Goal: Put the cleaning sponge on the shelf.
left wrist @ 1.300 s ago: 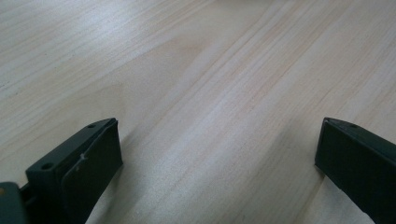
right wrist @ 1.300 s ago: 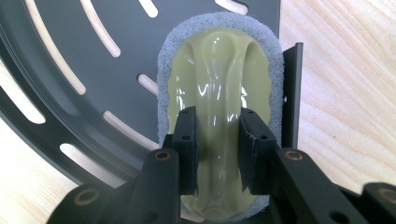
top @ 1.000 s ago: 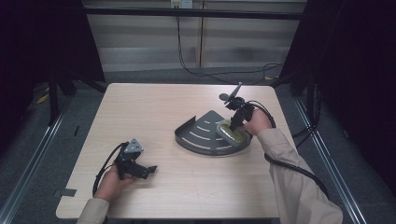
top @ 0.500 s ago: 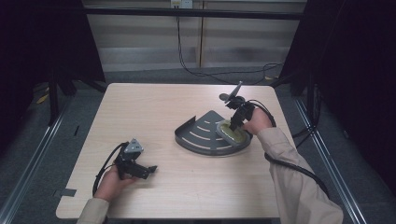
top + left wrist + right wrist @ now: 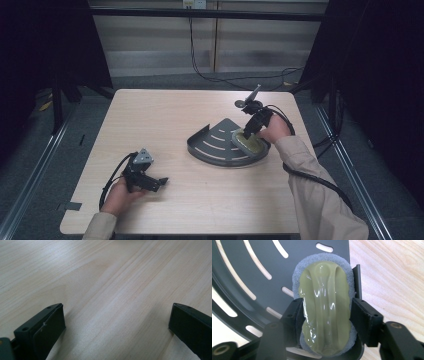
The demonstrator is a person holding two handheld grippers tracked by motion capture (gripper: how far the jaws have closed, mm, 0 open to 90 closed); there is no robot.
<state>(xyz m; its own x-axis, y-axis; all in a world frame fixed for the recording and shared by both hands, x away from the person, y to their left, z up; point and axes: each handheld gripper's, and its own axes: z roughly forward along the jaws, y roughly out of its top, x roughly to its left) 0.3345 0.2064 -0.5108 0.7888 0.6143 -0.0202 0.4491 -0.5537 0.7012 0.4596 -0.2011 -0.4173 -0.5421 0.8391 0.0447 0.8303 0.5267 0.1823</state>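
A scrubbing pad (image 5: 248, 142) with a glossy olive-green top and a grey foam base lies on the right corner of a dark grey fan-shaped slotted tray (image 5: 215, 145). My right gripper (image 5: 249, 132) is shut on it. In the right gripper view the pad (image 5: 324, 277) sits squeezed at its waist between the two black jaws of the right gripper (image 5: 327, 307), over the tray's slotted floor (image 5: 244, 277). My left gripper (image 5: 161, 182) rests low on the table near the front left, far from the tray. In the left gripper view it (image 5: 117, 322) stands open over bare wood.
The light wooden table (image 5: 165, 115) carries the tray right of centre. A raised wall (image 5: 196, 137) runs along the tray's left side. A cable (image 5: 310, 175) trails from the right gripper along the sleeve. Dark rails and floor surround the table.
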